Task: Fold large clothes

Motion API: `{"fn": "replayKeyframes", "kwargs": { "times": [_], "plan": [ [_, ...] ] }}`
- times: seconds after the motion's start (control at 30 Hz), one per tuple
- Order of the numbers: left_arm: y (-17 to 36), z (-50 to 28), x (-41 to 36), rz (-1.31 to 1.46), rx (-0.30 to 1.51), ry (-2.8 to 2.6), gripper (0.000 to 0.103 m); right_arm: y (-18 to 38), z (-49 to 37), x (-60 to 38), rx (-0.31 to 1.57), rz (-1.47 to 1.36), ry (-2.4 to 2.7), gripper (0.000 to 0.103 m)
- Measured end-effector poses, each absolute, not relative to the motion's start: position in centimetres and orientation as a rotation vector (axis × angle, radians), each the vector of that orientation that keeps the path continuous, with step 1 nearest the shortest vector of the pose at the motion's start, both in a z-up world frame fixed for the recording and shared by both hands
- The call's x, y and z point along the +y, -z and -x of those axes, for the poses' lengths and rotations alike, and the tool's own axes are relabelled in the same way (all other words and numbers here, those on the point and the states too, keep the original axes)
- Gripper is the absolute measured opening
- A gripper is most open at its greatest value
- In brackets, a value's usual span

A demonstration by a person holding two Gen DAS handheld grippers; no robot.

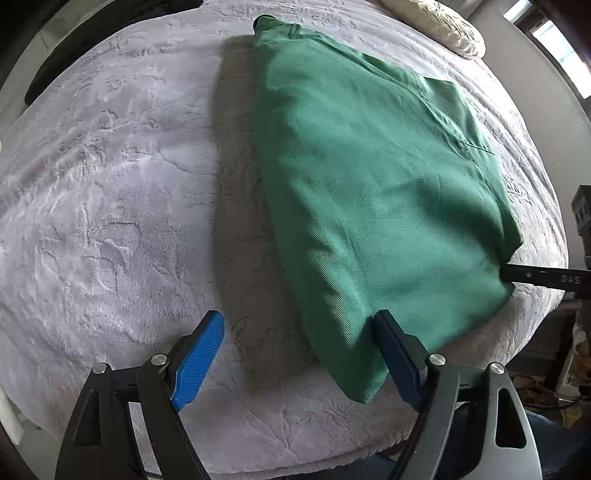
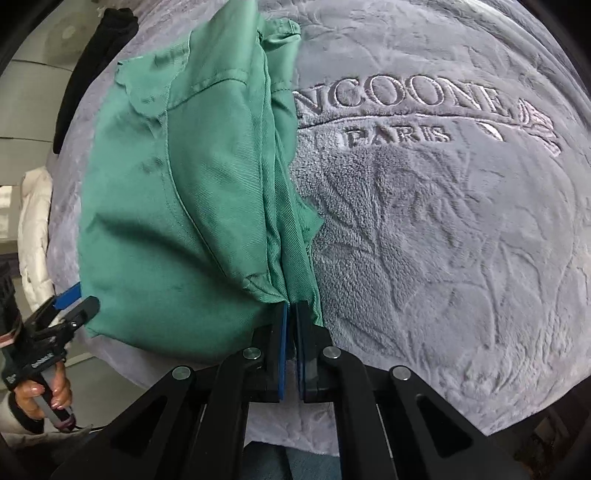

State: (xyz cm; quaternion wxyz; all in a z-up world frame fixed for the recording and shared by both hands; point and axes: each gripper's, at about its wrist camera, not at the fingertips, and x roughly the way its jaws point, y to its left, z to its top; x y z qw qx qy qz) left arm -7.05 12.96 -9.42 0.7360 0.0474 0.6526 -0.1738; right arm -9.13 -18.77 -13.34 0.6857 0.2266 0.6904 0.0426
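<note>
A green garment (image 1: 369, 177) lies folded lengthwise on a grey plush blanket (image 1: 110, 184); it also shows in the right wrist view (image 2: 184, 203). My left gripper (image 1: 299, 325) is open, its right finger (image 1: 395, 354) touching the garment's near corner, nothing between the jaws. My right gripper (image 2: 291, 314) is shut on the garment's near edge, where the layers bunch. The right gripper's finger (image 1: 535, 277) shows at the cloth's right edge in the left wrist view. The left gripper (image 2: 70, 302) shows at the garment's left corner in the right wrist view.
The blanket covers a bed and bears embossed lettering (image 2: 402, 99). A cream pillow (image 1: 439, 26) lies at the far end. A dark garment (image 2: 96, 70) and a white coat (image 2: 35, 221) lie off the bed's left side. A hand (image 2: 44, 395) holds the left gripper's handle.
</note>
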Motion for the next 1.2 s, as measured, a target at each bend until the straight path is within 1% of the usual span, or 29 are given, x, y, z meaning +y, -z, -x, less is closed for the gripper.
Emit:
{"fn": "replayKeyframes", "kwargs": {
  "times": [0.13, 0.33, 0.57, 0.7, 0.87, 0.9, 1.03, 1.2],
  "plan": [
    [9.5, 7.4, 13.1, -0.103, 1.431, 0.370, 0.084, 11.3, 9.4, -20.1, 1.525, -0.548, -0.089, 0.004],
    [9.2, 7.4, 13.1, -0.112, 1.431, 0.363, 0.084, 8.1, 9.2, -21.0, 1.425, -0.559, -0.075, 0.004],
    [9.2, 7.1, 12.6, -0.131, 1.434, 0.361, 0.084, 6.8, 6.5, -16.9, 1.394, -0.523, -0.177, 0.004],
    [8.5, 6.4, 12.6, -0.103, 1.439, 0.345, 0.084, 7.5, 5.7, -15.0, 1.421, -0.464, -0.192, 0.004],
    [7.1, 4.5, 13.1, -0.042, 1.392, 0.287, 0.084, 9.2, 5.2, -15.5, 1.451, -0.459, -0.119, 0.004],
    [7.1, 4.0, 13.2, -0.038, 1.392, 0.276, 0.084, 9.7, 5.2, -15.8, 1.456, -0.472, -0.107, 0.001],
    [7.5, 3.0, 12.5, -0.045, 1.404, 0.260, 0.084, 10.8, 5.5, -17.0, 1.461, -0.523, -0.072, 0.001],
    [9.3, 2.9, 10.9, -0.094, 1.436, 0.260, 0.084, 11.8, 5.5, -17.5, 1.466, -0.478, -0.062, 0.000]
  ]
}}
